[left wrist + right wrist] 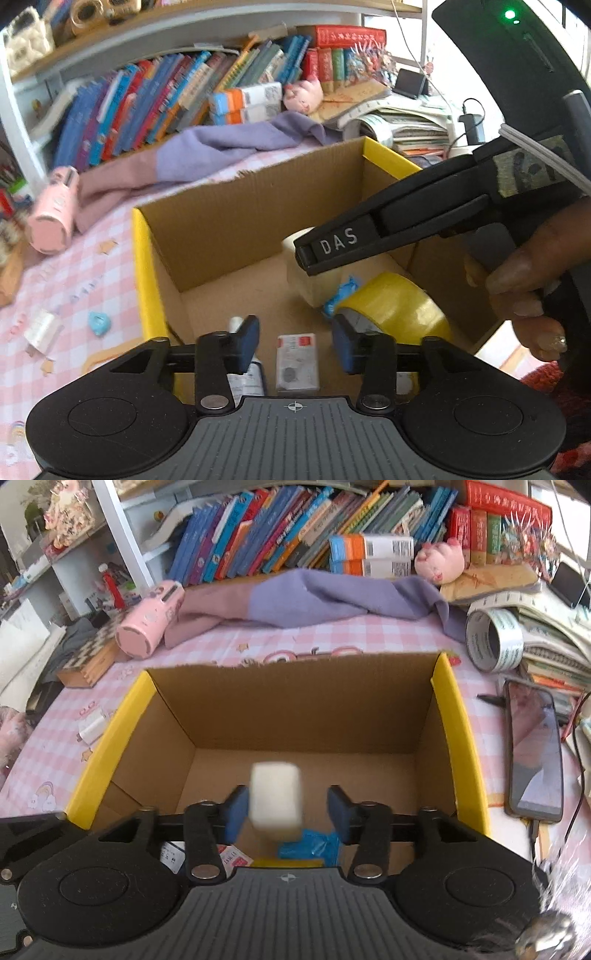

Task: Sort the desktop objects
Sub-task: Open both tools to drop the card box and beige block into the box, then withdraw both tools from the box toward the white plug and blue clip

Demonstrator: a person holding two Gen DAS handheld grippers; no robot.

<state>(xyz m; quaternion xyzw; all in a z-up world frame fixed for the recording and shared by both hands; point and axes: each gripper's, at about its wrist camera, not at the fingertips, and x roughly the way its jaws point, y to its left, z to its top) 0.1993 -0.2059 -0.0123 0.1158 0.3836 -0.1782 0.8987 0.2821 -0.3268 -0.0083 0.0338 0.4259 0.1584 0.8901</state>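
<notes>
White letters "DAS" stand on the black finger of the right tool (308,258) where it reaches in over the box from the right side of the left wrist view; the print on the book spines and on the small packet is too blurred to read. The left tool (294,345) is held over the cardboard box (236,218) with its blue pads apart and nothing between them; just ahead of it on the box floor lie a small white and red packet (297,363), a white bottle (245,376) under its left pad, and a yellow tape roll (399,308) past its right pad. The right tool (284,814) is also spread wide, and a blurred white block (276,800) sits in the gap clear of both pads, above the box floor. A blue wrapper (314,845) lies just below it. The box stands on the pink checked surface (332,635).
</notes>
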